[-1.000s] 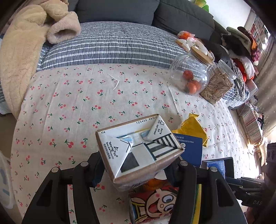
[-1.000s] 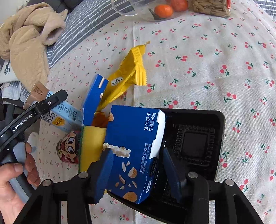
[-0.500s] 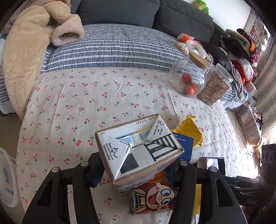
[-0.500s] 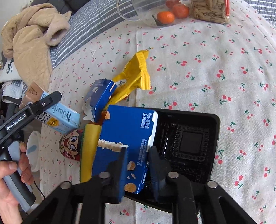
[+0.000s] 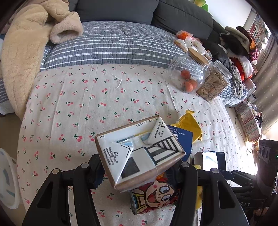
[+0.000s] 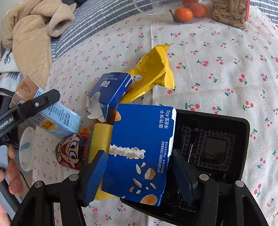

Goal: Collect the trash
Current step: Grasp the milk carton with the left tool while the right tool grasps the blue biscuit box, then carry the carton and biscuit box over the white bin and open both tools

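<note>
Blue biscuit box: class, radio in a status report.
Left gripper clamps milk carton. Right gripper just opening, blue biscuit box between pads. Black tray beneath.

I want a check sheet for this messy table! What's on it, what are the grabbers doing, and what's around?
Surface: cherry-print cloth, wrinkled.
Job's things: milk carton; blue biscuit box leaning on the black tray; torn blue box; yellow wrapper; cartoon can on its side; yellow sponge.
Clutter: glass jar with oranges; seed jar; white bowl.
Grippers: left hand-held gripper shut on the milk carton; right hand-held gripper has just been opening, biscuit box between its jaws, pads apart from it.
Cables: nothing seen.
Surroundings: grey sofa, striped quilt, beige fleece.
</note>
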A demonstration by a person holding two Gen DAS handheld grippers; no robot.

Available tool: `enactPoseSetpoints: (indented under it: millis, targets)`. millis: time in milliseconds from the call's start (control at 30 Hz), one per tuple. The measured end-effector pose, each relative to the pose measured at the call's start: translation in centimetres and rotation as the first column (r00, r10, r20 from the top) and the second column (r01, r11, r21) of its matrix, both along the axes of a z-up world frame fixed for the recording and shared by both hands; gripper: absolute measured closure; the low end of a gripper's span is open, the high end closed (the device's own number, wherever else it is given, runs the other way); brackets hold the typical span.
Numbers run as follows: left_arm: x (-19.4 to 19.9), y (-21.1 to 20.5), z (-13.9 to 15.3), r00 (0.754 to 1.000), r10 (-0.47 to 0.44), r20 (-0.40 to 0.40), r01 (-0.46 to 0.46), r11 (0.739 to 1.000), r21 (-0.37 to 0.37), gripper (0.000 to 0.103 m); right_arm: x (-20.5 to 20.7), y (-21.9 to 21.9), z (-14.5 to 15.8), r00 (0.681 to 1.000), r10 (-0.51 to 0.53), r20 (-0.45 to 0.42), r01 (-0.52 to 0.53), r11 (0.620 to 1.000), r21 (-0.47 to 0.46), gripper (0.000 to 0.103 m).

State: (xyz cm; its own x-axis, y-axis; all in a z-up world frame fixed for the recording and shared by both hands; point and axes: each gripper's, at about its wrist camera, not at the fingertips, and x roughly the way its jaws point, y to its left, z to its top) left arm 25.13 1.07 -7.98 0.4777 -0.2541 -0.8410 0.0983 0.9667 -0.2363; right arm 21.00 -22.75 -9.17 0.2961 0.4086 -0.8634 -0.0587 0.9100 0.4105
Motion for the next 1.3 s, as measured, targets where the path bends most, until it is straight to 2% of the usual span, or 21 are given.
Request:
enactPoseSetpoints:
  millis: [200, 333, 433, 667, 967, 1100, 1167, 1233, 1300]
  targets:
    - [-0.4, 0.5, 0.3, 1.000, -0.005, 0.001, 0.005, 1.000, -0.001, 0.043, -0.5, -0.3, 1.5, 0.999, 0.001, 0.049, 0.001, 0.999, -0.035, 0.039]
    - [-0.8, 1.3, 0.5, 1.000, -0.001, 0.008, 0.001, 1.000, -0.003, 0.043, -0.8, 0.0, 2.8, 0.994, 0.017, 0.109, -0.005, 0.994, -0.111, 0.039]
    - [-1.3, 2.6, 0.9, 1.000, 0.015, 0.017, -0.015, 1.000, -0.013, 0.043, -1.0, 0.4, 3.7, 0.989, 0.026, 0.145, -0.007, 0.991, -0.134, 0.039]
    - [-2.8, 7.1, 1.7, 0.996, 0.078, 0.039, -0.076, 0.996, -0.048, 0.043, -1.7, 3.3, 5.4, 0.971, 0.074, 0.227, -0.038, 0.987, -0.158, 0.039]
    - [-5.7, 14.9, 2.5, 0.977, 0.204, 0.055, -0.198, 0.975, -0.105, 0.043, -2.8, 9.7, 5.3, 0.949, 0.198, 0.243, -0.157, 0.971, -0.178, 0.039]
    - [-7.6, 19.3, 3.0, 0.956, 0.287, 0.068, -0.277, 0.953, -0.125, 0.043, -3.2, 12.9, 4.9, 0.936, 0.255, 0.244, -0.213, 0.959, -0.186, 0.039]
    - [-8.8, 22.0, 3.2, 0.938, 0.341, 0.069, -0.327, 0.932, -0.155, 0.043, -3.4, 14.6, 4.6, 0.928, 0.284, 0.242, -0.241, 0.951, -0.194, 0.039]
    - [-10.3, 25.0, 3.5, 0.904, 0.418, 0.083, -0.404, 0.902, -0.150, 0.043, -3.6, 16.4, 4.2, 0.919, 0.313, 0.239, -0.272, 0.943, -0.192, 0.039]
    - [-11.7, 28.1, 3.5, 0.852, 0.513, 0.102, -0.506, 0.858, -0.085, 0.043, -3.9, 18.4, 3.8, 0.908, 0.347, 0.236, -0.305, 0.932, -0.194, 0.039]
